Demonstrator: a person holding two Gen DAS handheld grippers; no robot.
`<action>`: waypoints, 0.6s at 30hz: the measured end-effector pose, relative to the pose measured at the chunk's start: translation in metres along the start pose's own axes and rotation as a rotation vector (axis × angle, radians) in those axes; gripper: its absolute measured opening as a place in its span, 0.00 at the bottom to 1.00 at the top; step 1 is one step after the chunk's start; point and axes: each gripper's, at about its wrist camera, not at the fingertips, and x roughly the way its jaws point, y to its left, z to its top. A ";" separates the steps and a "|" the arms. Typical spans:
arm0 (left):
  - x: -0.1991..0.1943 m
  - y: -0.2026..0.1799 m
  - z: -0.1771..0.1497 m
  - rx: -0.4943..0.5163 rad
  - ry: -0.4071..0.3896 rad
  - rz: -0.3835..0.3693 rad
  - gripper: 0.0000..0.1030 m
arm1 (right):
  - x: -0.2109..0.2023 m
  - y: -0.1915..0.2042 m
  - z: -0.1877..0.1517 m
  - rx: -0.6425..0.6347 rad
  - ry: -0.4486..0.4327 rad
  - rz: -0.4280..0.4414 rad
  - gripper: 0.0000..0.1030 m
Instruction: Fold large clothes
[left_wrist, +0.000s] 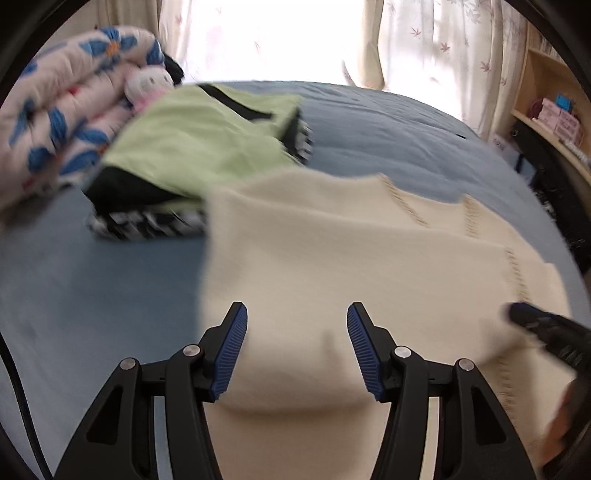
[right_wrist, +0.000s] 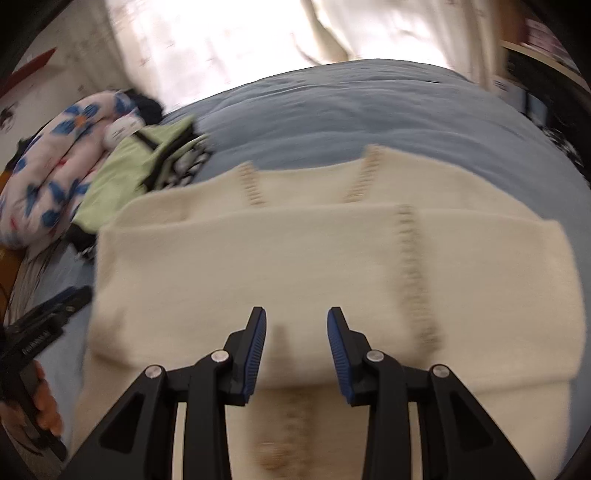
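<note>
A cream knitted garment (left_wrist: 332, 258) with tan stitch lines lies folded on the blue bed; it also shows in the right wrist view (right_wrist: 295, 258). My left gripper (left_wrist: 297, 314) is open and empty just above the garment's near left part. My right gripper (right_wrist: 296, 317) is open and empty above the garment's near middle. The right gripper also shows at the right edge of the left wrist view (left_wrist: 546, 328), and the left gripper at the left edge of the right wrist view (right_wrist: 48, 321). Both views are blurred.
A stack of folded clothes with a light green piece on top (left_wrist: 207, 140) lies at the back left of the blue bed (left_wrist: 406, 129). A flowered quilt (left_wrist: 66, 107) and a plush toy (left_wrist: 147, 85) lie beyond it. Curtains and a wooden shelf (left_wrist: 546, 110) stand behind.
</note>
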 end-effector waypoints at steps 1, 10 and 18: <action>0.002 -0.009 -0.008 -0.021 0.009 -0.012 0.53 | 0.004 0.013 -0.002 -0.027 0.003 0.014 0.33; 0.036 -0.020 -0.041 0.004 0.042 0.057 0.53 | 0.033 0.018 -0.015 -0.077 0.063 0.049 0.24; 0.033 0.008 -0.040 -0.011 0.026 0.045 0.53 | 0.007 -0.066 -0.024 0.048 -0.009 -0.189 0.21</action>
